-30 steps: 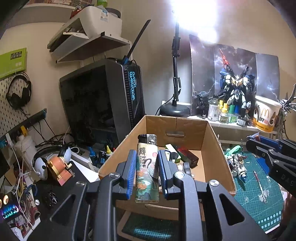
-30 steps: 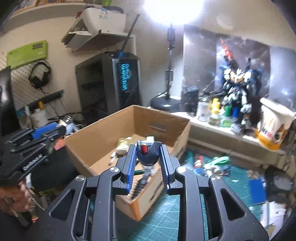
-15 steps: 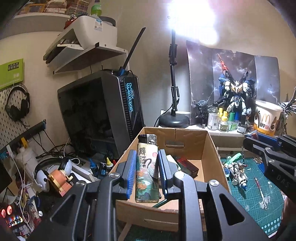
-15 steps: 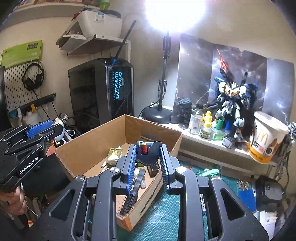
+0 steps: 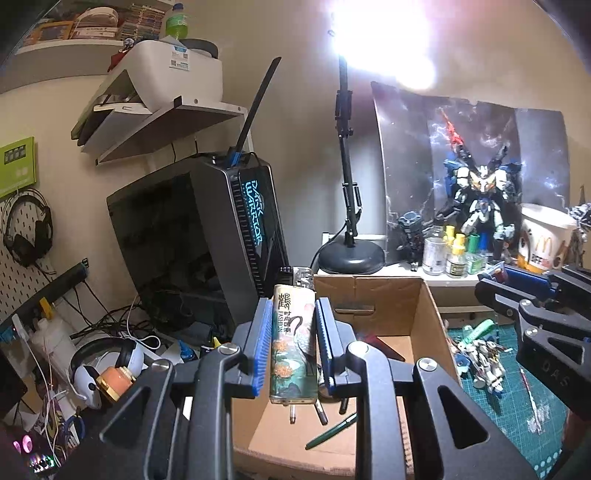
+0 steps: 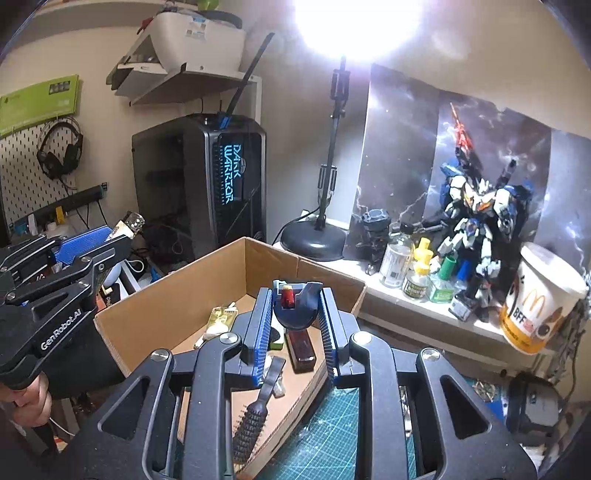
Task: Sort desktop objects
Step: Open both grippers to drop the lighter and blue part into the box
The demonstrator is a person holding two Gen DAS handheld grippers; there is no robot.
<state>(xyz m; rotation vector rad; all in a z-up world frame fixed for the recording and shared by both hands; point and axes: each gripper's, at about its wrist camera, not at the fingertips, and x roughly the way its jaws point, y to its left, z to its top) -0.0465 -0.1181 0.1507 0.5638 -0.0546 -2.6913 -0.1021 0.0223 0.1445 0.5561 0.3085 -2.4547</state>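
Where ribbed blue fingers [image 5: 258, 345] clench: glossy printed lighter [image 5: 293, 345], rounded dark-blue piece [image 6: 295, 308].

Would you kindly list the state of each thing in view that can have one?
left gripper: shut on the lighter.
lighter: upright, held above the box.
right gripper: shut on a dark blue object.
cardboard box: open, partly filled.
desk lamp: on.
computer tower: logo lit.

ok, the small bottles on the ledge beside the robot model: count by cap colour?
Yellow cap: 2
Green cap: 1
Blue cap: 1
Dark cap, on the clear bottle: 1
Total: 5
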